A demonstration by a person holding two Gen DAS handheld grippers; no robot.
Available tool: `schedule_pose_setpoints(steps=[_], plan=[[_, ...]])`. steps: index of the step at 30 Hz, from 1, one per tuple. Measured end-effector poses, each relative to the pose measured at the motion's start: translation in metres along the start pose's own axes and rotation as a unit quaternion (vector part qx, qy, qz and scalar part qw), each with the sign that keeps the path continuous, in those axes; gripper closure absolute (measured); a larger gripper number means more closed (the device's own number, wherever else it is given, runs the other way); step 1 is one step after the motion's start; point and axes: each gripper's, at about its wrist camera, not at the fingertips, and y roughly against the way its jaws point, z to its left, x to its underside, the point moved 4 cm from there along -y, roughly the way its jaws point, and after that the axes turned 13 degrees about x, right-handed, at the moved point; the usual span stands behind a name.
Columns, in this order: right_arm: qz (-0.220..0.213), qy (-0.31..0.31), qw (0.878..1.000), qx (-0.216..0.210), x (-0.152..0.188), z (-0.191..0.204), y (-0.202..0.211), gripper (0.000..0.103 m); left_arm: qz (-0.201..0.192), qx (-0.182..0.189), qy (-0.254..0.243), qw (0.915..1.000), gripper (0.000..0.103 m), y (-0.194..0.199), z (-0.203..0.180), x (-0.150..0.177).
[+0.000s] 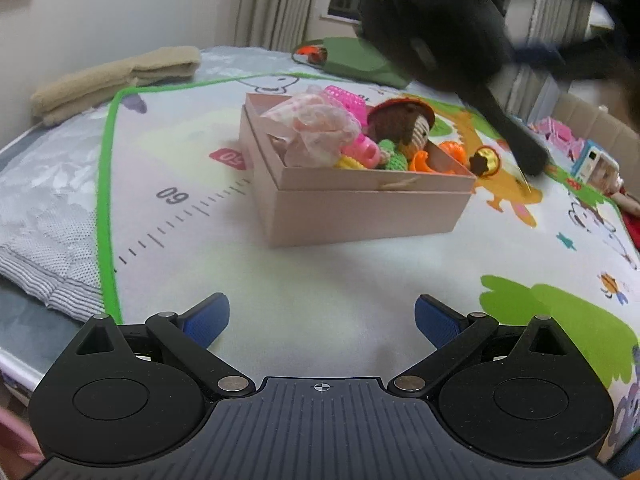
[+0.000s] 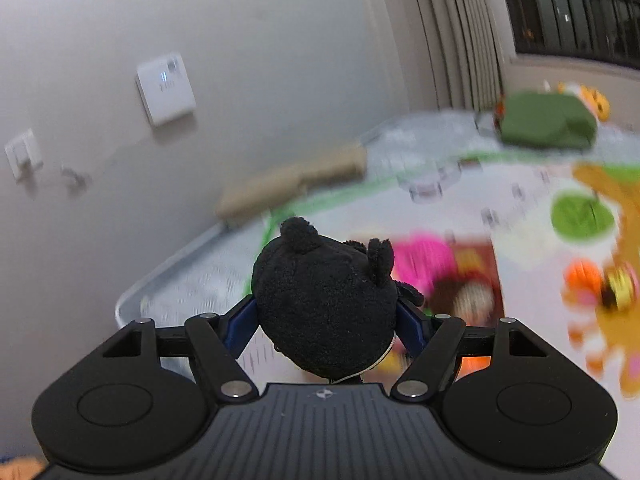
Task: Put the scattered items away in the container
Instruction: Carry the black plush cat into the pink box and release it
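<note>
Tongs: two pairs. Left tongs (image 1: 322, 320) gape wide over the mat (image 1: 304, 300), holding nothing. Right tongs (image 2: 326, 326) clamp one black plush (image 2: 324, 304), held in the air above the one pink box (image 1: 360, 208) of toys; only the right view shows that grip.

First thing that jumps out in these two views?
The black plush clamped in the right gripper fills the middle of the right wrist view. In the left view, the pink box sits mid-mat, heaped with bright toys, while the left gripper gapes empty above bare mat.
</note>
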Motion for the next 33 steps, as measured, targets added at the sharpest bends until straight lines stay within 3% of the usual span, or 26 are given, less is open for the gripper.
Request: schedule_pose_setpoints(steps=[5, 9, 12, 14, 22, 28, 33], plan=[[-0.003, -0.015, 1.0, 0.01, -0.023, 0.008, -0.057, 0.031, -0.006, 0.001, 0.01, 0.9999, 0.002, -0.002, 0.014, -0.004], [0.055, -0.018, 0.998, 0.035, 0.002, 0.004, -0.112, 0.029, -0.004, -0.003, 0.021, 0.9998, 0.001, -0.007, 0.024, -0.003], [0.078, 0.007, 0.994, 0.075, 0.029, 0.001, -0.131, 0.029, -0.001, -0.003, 0.025, 0.9997, 0.001, -0.009, 0.029, -0.002], [0.072, 0.03, 0.993, 0.092, 0.037, 0.0, -0.131, 0.024, 0.0, -0.004, 0.024, 0.9997, 0.001, -0.011, 0.03, -0.002], [0.036, 0.108, 0.984, 0.14, 0.043, 0.006, -0.126, 0.023, 0.001, -0.005, 0.019, 0.9998, 0.001, -0.015, 0.027, -0.005], [0.011, 0.091, 0.989, 0.114, 0.041, -0.002, -0.09, 0.018, 0.005, -0.007, 0.006, 0.9999, 0.001, -0.014, 0.02, -0.006], [-0.021, 0.074, 0.989, 0.124, 0.037, -0.044, -0.045, 0.012, 0.008, -0.005, -0.006, 0.9999, 0.001, -0.018, 0.008, -0.009]])
